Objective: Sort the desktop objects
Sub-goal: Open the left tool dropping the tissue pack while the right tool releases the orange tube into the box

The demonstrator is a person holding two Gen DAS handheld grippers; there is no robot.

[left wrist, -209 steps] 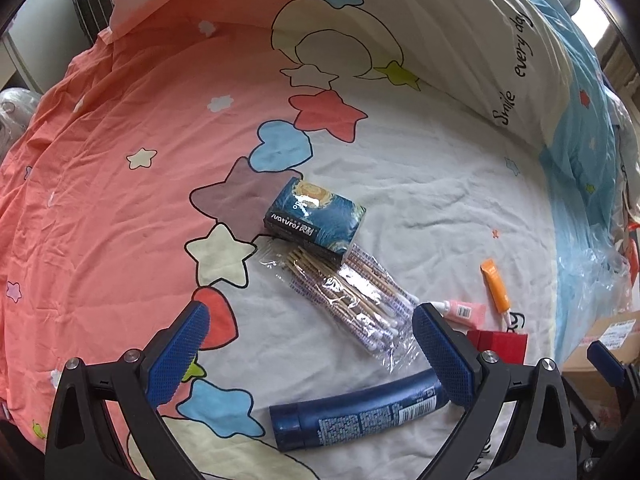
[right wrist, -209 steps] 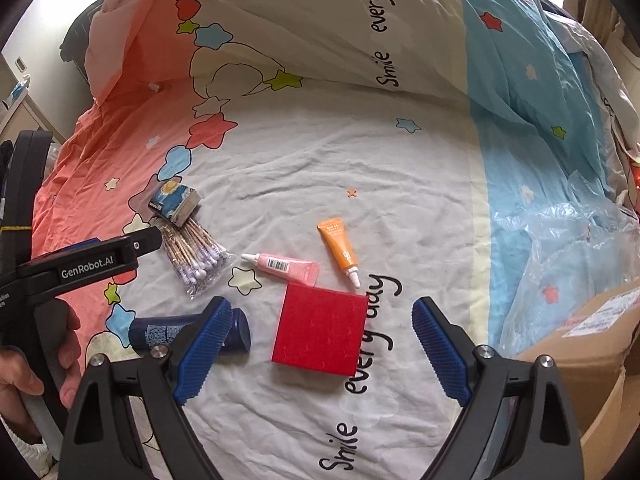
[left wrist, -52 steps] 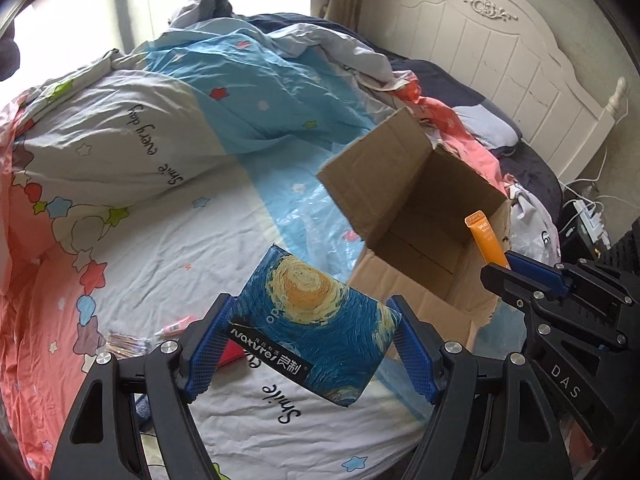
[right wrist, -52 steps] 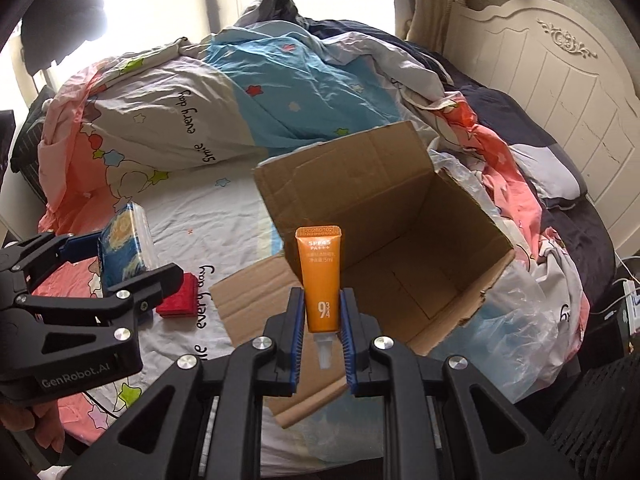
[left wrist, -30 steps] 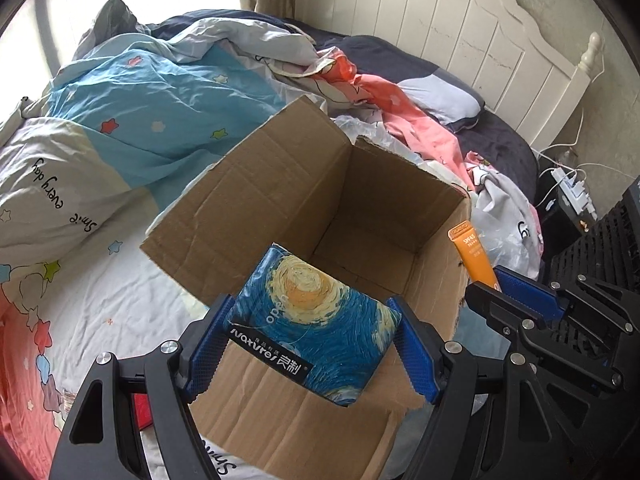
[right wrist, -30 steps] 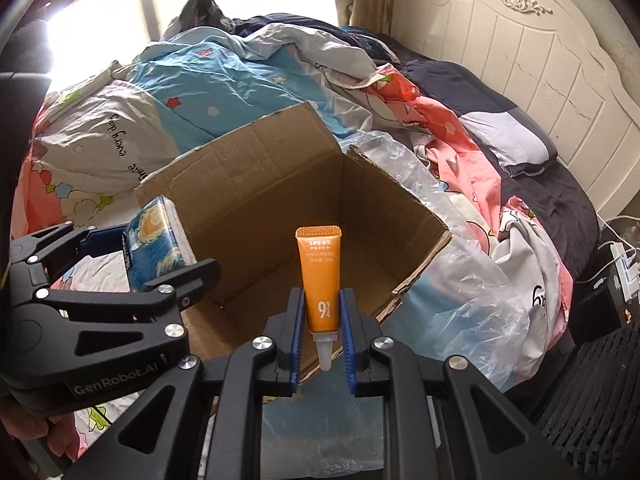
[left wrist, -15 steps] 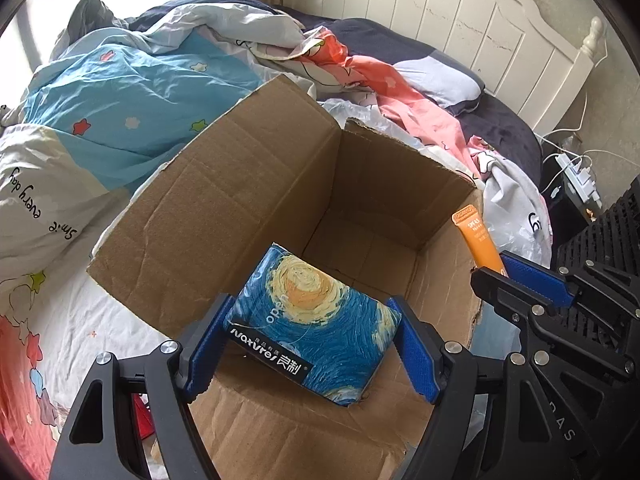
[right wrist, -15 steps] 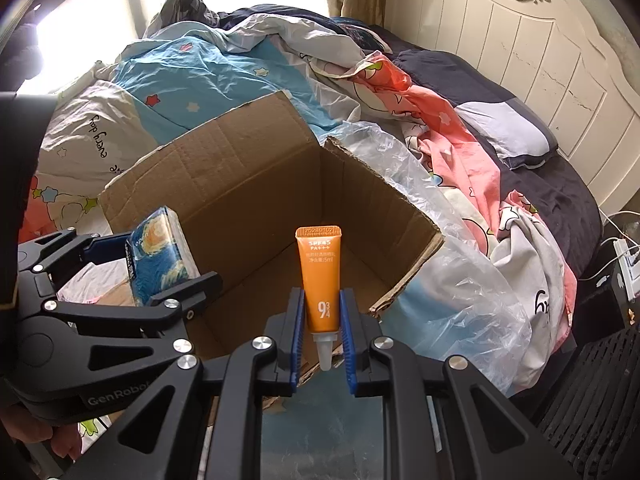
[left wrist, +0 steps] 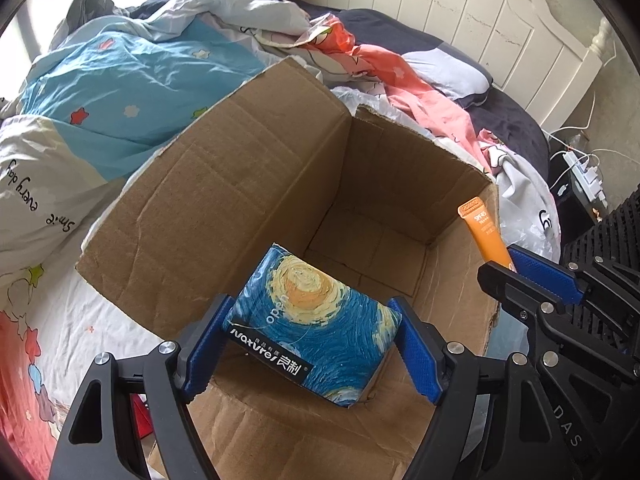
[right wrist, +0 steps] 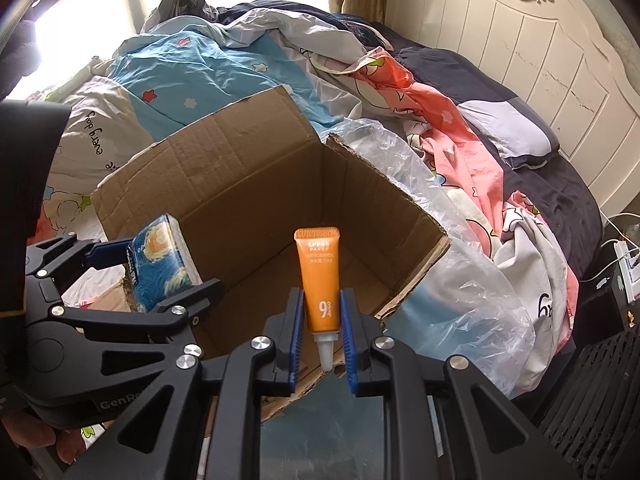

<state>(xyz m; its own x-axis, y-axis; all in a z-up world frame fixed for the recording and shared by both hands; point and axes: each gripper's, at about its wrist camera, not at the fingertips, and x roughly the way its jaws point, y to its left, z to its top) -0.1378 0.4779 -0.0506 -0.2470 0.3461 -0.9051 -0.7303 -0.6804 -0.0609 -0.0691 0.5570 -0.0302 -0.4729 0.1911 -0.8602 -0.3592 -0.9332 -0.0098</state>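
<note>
- Over the open cardboard box (left wrist: 248,184) on the bed, both grippers hang with something clamped in them.
- The left gripper (left wrist: 312,344) has its blue pads pressed on both sides of a tissue pack (left wrist: 316,320) with a swirly starry-night print. The pack sits above the near part of the box opening, not yet down on the floor of it.
- The right gripper (right wrist: 320,316) is pinched narrow around an orange tube (right wrist: 319,280), cap end pointing down toward the fingers, crimped end up. It hovers at the near right edge of the box, roughly over the rim.
- From what I can see of the box floor, it looks bare, though the pack hides the near part of it.
- A clear plastic bag (right wrist: 448,232) is bunched against the right wall of the box, and the quilt (left wrist: 120,68) is rumpled behind it.
- My read: this is the drop-off step, with both items carried to the box and lined up for release.
- Next move probably calls for lowering a bit, then opening the jaws. The tube wants nudging further inward, or it could clip the rim and land on the plastic.
- The pack is soft, so it should just flop in.
</note>
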